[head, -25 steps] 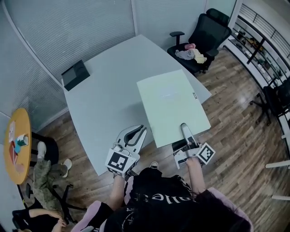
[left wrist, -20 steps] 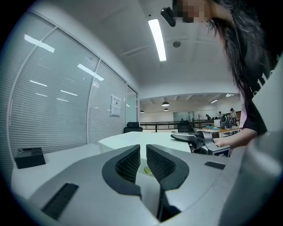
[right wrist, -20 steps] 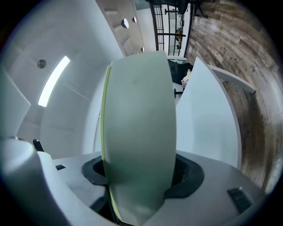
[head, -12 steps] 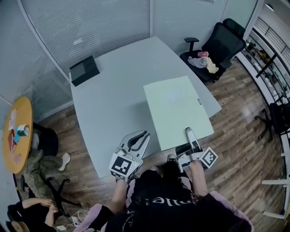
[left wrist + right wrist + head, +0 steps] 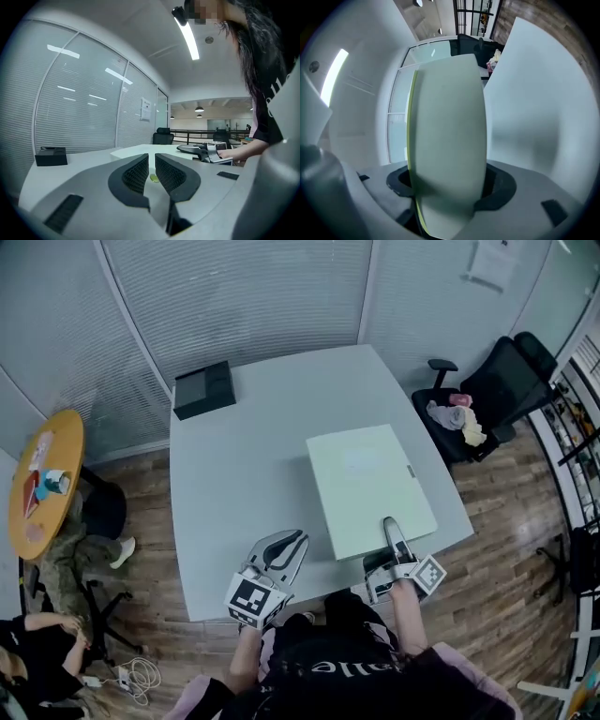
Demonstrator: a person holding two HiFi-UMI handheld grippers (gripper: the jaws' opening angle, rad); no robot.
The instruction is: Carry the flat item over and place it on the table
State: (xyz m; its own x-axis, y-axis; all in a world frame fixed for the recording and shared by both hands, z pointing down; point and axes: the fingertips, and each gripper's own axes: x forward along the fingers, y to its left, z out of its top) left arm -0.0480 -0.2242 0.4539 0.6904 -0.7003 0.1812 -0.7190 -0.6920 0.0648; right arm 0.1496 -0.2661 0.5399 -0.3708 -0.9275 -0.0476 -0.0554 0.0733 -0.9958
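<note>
Carry nearly done: R gripper (image 5: 388, 532) clamps near edge of pale-green board (image 5: 367, 486) over table (image 5: 239, 460), L gripper (image 5: 296, 540) closed, empty; next lower it flat, let go

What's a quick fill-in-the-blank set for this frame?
1. The claw clamping the pale green board is the person's ____ one.
2. In the head view, the black box sits at the table's far ____ corner.
3. The left claw holds ____.
Missing words: right; left; nothing.
</note>
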